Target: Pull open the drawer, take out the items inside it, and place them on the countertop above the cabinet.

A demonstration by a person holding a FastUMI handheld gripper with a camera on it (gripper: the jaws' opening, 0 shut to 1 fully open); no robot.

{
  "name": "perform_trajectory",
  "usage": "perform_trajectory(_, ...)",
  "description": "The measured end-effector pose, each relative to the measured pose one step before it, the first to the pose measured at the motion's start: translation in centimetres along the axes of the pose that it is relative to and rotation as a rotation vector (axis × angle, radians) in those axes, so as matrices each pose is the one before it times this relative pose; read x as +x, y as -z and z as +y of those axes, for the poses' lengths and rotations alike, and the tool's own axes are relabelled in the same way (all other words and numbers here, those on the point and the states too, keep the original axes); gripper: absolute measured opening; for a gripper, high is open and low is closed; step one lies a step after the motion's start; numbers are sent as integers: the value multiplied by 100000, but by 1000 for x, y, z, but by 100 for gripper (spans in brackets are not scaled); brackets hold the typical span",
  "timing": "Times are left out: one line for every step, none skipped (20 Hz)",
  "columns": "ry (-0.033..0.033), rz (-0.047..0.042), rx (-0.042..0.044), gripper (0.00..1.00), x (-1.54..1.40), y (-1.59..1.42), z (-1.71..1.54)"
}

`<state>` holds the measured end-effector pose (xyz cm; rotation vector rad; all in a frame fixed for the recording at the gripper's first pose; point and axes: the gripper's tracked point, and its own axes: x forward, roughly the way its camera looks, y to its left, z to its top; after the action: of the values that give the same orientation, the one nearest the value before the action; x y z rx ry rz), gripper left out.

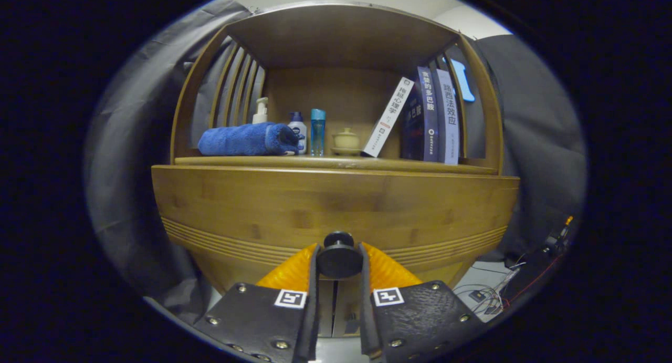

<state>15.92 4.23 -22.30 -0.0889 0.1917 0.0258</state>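
A wooden cabinet fills the scene, with its drawer front [336,205] facing me. A round dark knob [339,257] sticks out of the drawer front low down. My gripper [339,260] is shut on that knob, one finger pressing each side of it. The drawer's inside is hidden, so its contents cannot be seen. Above the drawer front runs the countertop [336,162], the floor of an open shelf.
On the countertop lie a rolled blue towel [247,139], a pump bottle [260,111], a small white bottle [297,129], a blue bottle [317,132], a small lidded pot [346,141] and several books [430,116]. Cables [493,294] lie on the floor at the right.
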Motion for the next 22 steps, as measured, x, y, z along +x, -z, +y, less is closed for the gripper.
perform_trajectory(-95,266,233,32,-737,116,-68)
perform_trajectory(114,348,112,32,-706,60,-38)
perform_trajectory(-70,507,-258,32,-762,134,-33)
perform_trajectory(-408,643,103,32,-772,90,11)
perform_trajectory(-359,194,479,32,-632,118,117)
perform_trajectory(-577,863,55,32,-659,112,-53)
perform_trajectory(-696,280,366,32,-755,161,-30)
perform_trajectory(-1148,208,-54,32,-607,128,88)
perform_trajectory(-1387,133,-225,32,-604,45,-28)
perform_trajectory(-1244,670,459,32,-523,243,48)
perform_trajectory(-754,1168,-38,32,-623,407,81)
perform_trajectory(-169,1153,-985,32,-718,415,-114)
perform_trajectory(-459,-188,-879,32,-886,116,15)
perform_trajectory(-326,-189,-554,32,-671,203,127)
perform_trajectory(-312,616,403,32,-804,364,81)
perform_trajectory(-335,-45,1177,32,-463,6,114)
perform_trajectory(-558,1312,583,32,-547,274,27)
perform_trajectory(6,-7,560,32,-467,-5,-81)
perform_trajectory(206,255,-66,32,-476,13,-18)
perform_trajectory(-172,-183,-262,32,-433,180,65)
perform_trajectory(439,-729,-530,32,-486,-148,-81)
perform_trajectory(230,44,48,32,-657,61,-87)
